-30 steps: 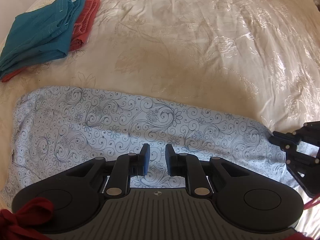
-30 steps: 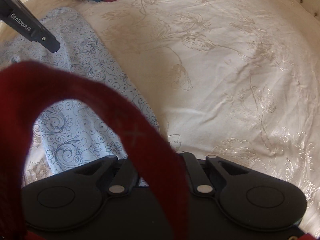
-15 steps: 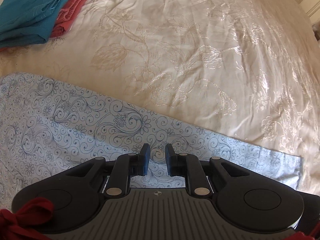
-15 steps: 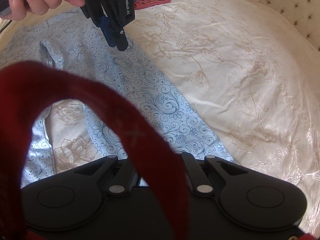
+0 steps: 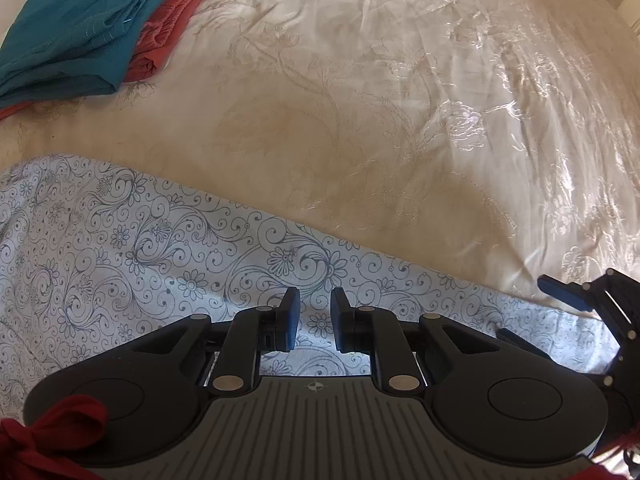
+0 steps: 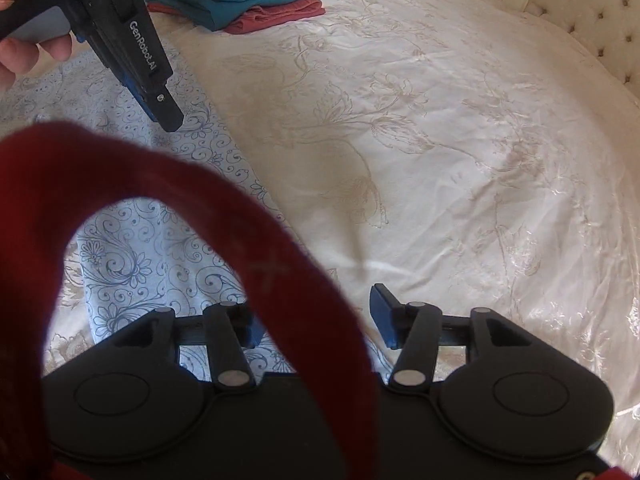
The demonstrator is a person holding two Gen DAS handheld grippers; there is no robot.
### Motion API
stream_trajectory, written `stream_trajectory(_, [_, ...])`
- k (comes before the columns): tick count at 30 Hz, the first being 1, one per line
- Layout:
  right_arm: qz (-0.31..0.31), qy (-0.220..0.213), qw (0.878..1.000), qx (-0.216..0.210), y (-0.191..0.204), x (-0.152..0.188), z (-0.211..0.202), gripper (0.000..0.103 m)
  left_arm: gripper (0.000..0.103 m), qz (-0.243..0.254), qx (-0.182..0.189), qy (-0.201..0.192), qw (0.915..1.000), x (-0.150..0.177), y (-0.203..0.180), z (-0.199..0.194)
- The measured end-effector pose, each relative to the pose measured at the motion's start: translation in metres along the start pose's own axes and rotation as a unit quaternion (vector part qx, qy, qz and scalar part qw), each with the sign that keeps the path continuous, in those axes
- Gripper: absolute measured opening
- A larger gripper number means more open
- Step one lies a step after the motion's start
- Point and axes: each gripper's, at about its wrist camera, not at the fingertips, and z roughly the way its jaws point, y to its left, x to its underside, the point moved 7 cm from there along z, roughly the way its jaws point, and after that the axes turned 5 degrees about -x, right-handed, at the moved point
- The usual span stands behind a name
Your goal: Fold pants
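The pants (image 5: 168,264), pale blue with a dark swirling flower print, are spread flat along the near edge of a bed (image 5: 400,128) covered in cream embroidered satin. The left gripper (image 5: 312,322) is pointed steeply down over the middle of the pants; its fingers (image 5: 289,320) are set a narrow gap apart, and nothing is seen clamped between them, only the printed cloth lying below. The right gripper (image 6: 316,320) is held over the leg end of the pants, at the cloth's edge; its fingers (image 6: 384,316) are opening and stand wide apart, with no cloth pinched between them. Much of the right wrist view is covered by a red strap (image 6: 168,184). At the far side of the bed, a folded teal garment (image 5: 80,32) is stacked on a folded red one (image 5: 168,28), well apart from the pants.
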Motion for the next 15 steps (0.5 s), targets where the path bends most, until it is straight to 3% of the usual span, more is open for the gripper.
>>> stream_trajectory(3, [0.025,0.026,0.997,-0.063,-0.001,0.001,0.015,0.059,0.017,-0.002,0.011,0.007,0.9999,0.001,0.001,0.003])
stream_trajectory(5, [0.042,0.038,0.994,-0.090,0.001,-0.002,0.016,0.035,0.017,-0.007,0.021,0.013,0.9997,0.003,0.000,0.003])
stream_trajectory(6, [0.037,0.039,0.994,-0.098,0.005,-0.004,0.014,0.010,0.017,-0.011,0.028,0.015,0.9994,0.003,-0.001,0.003])
stream_trajectory(10, [-0.041,0.026,0.998,-0.050,0.036,0.000,-0.004,0.009,0.017,-0.023,0.052,0.011,0.9984,0.000,-0.005,-0.003])
stream_trajectory(15, [-0.061,0.009,0.998,-0.021,0.062,0.013,-0.024,0.009,0.017,-0.047,0.076,0.019,0.9958,-0.002,-0.010,-0.005])
